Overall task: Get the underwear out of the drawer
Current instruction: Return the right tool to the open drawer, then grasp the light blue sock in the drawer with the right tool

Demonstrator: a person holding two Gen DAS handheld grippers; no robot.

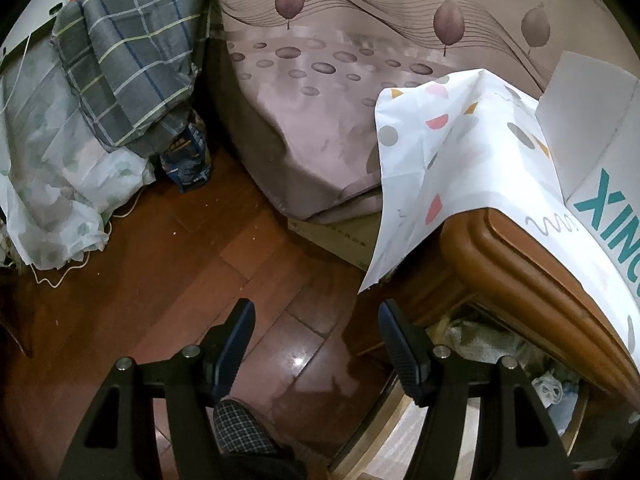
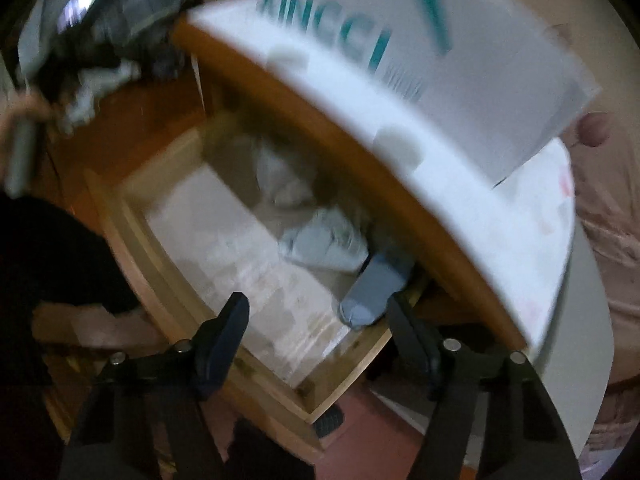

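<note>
In the left wrist view the left gripper [image 1: 316,344] hangs over the wooden floor [image 1: 160,280] at the bottom of the frame, its fingers wide apart and holding nothing. To its right, at the lower right edge, a corner of the open drawer [image 1: 568,404] shows under the nightstand top [image 1: 540,264], which a patterned cloth [image 1: 440,152] covers.

In the right wrist view, which is blurred, the right gripper [image 2: 318,324] sits at the bottom centre, above the drawer's near rim [image 2: 176,320], fingers likewise spread and empty. The underwear lies toward the back of the drawer, right of centre: a pale bundle [image 2: 280,176], a light blue-grey folded piece [image 2: 324,244] and a darker blue-grey piece [image 2: 372,288], three as far as the blur allows.

The step looks like the reach in. It would go best if the right gripper kept its fingers apart, dropped over one piece only, probably the darker one nearest its right finger, and closed on a raised fold rather than the drawer lining.

Counted: two grippers, one drawer, one white box [image 2: 460,40] on top.
</note>
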